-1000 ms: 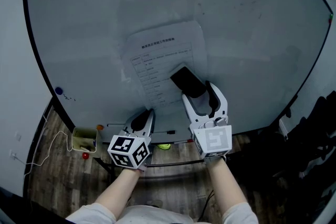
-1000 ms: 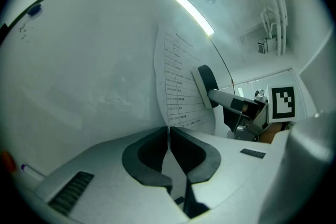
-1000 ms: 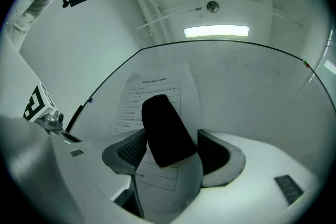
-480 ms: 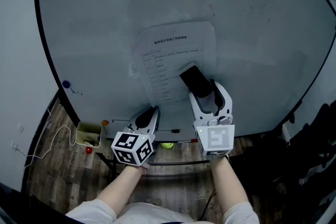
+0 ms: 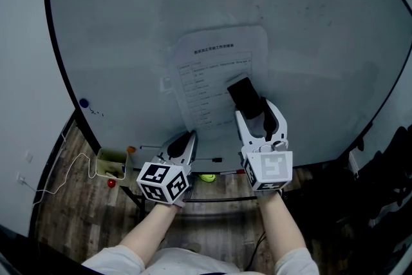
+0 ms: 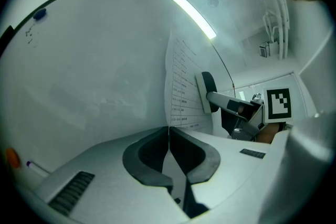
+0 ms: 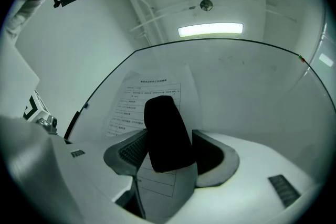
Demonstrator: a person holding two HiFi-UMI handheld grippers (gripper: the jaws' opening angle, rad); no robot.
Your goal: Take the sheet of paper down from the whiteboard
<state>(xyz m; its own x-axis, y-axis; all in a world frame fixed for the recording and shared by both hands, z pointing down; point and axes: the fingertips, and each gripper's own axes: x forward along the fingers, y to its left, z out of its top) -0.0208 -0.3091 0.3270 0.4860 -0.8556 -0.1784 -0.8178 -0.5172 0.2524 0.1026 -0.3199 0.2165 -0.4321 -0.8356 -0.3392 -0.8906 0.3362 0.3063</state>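
The left hand-held gripper (image 5: 187, 137) is pinching the lower corner of the white printed paper sheet (image 5: 215, 74); the right hand-held gripper (image 5: 257, 116), jaws wide, is closing around a black oblong block (image 5: 244, 96) on it.

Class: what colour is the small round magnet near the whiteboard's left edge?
Blue. The small round magnet shows best in the head view.

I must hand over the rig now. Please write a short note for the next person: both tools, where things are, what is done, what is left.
Left tool: shut, apparently on the lower corner of the sheet.
Right tool: jaws closing around the black block on the sheet; no firm grip visible yet.
Sheet: up on the whiteboard, the block probably pinning it.
Done: both tools placed.
Left: clamp the block, pull it off, take the sheet down.
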